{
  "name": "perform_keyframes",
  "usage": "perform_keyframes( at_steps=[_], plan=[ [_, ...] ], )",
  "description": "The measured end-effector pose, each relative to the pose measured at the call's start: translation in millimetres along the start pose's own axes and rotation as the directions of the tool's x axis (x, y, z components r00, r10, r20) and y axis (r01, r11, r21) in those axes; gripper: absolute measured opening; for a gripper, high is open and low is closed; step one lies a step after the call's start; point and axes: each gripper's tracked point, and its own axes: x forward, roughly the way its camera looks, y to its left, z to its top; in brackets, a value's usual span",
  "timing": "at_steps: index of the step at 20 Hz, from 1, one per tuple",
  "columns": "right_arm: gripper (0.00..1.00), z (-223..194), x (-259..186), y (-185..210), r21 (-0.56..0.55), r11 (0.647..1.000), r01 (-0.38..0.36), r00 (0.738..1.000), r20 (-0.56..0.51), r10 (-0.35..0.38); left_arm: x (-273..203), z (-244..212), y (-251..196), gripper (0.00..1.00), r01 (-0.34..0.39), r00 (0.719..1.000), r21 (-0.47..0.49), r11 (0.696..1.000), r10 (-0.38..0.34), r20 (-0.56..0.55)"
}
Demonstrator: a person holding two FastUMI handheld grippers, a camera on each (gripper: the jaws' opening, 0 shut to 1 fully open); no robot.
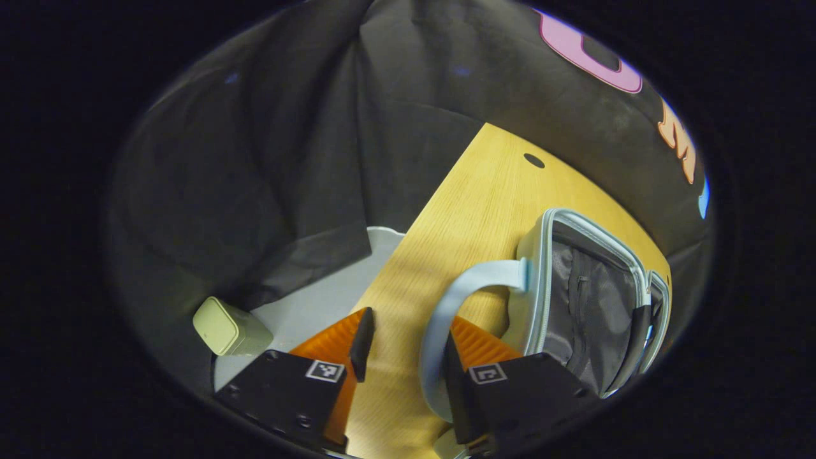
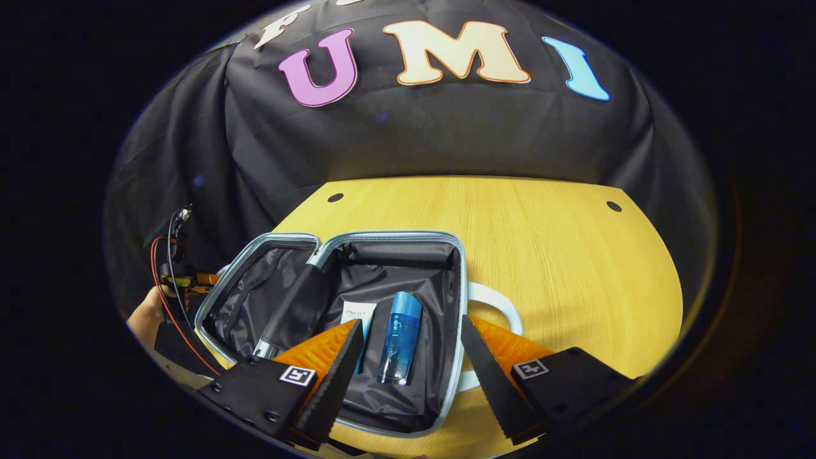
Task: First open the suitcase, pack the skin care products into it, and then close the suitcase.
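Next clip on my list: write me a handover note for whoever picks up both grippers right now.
Left gripper: open, empty, beside the suitcase handle.
Right gripper: open, empty, hovering over the open suitcase.
Things: blue bottle and white tube lie inside the suitcase on the wooden table.
Done: suitcase opened, those two products packed.
Left: close the suitcase; a pale box sits off the table, unclear whether it belongs.
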Motion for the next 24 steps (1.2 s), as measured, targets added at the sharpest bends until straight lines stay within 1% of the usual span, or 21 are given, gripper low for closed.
perform_keyframes(
  at_steps=[1,3,5,6,9,12,16,20,24],
  plan=[
    [0.96,3,-1,-2,-0.010,1.000,0.001,1.000,0.012,-0.001,2,-3,-11,0.42,0.020,1.000,0.000,1.000,-0.020,-0.011],
    [0.97,10,-4,-7,-0.027,1.000,0.008,0.999,0.040,-0.007,0,-3,-13,0.13,-0.012,1.000,0.025,1.000,0.013,-0.024],
    [0.96,19,-9,-9,-0.023,1.000,0.002,0.997,0.077,0.000,-14,8,-24,0.10,-0.009,1.000,0.061,0.998,0.008,0.004],
    [0.97,22,-12,-10,-0.020,1.000,-0.005,0.996,0.092,0.007,-25,11,-27,0.06,-0.022,1.000,0.092,0.996,0.021,0.018],
    [0.96,29,-20,-17,-0.040,0.999,-0.030,0.992,0.120,0.035,-63,40,-44,0.04,-0.056,0.993,0.177,0.983,0.036,0.114],
    [0.96,32,-25,-28,-0.069,0.996,-0.063,0.990,0.125,0.071,-105,62,-72,0.04,-0.071,0.981,0.197,0.978,0.033,0.190],
    [0.96,39,-36,-42,-0.083,0.990,-0.110,0.983,0.141,0.121,-156,79,-118,0.04,-0.075,0.961,0.235,0.969,0.008,0.275],
    [0.96,43,-43,-61,-0.087,0.987,-0.137,0.978,0.149,0.149,-183,82,-167,0.03,-0.101,0.950,0.321,0.942,-0.004,0.313],
    [0.96,44,-51,-83,-0.065,0.987,-0.144,0.976,0.157,0.152,-208,86,-216,0.03,-0.085,0.943,0.386,0.919,-0.051,0.329]
  ],
)
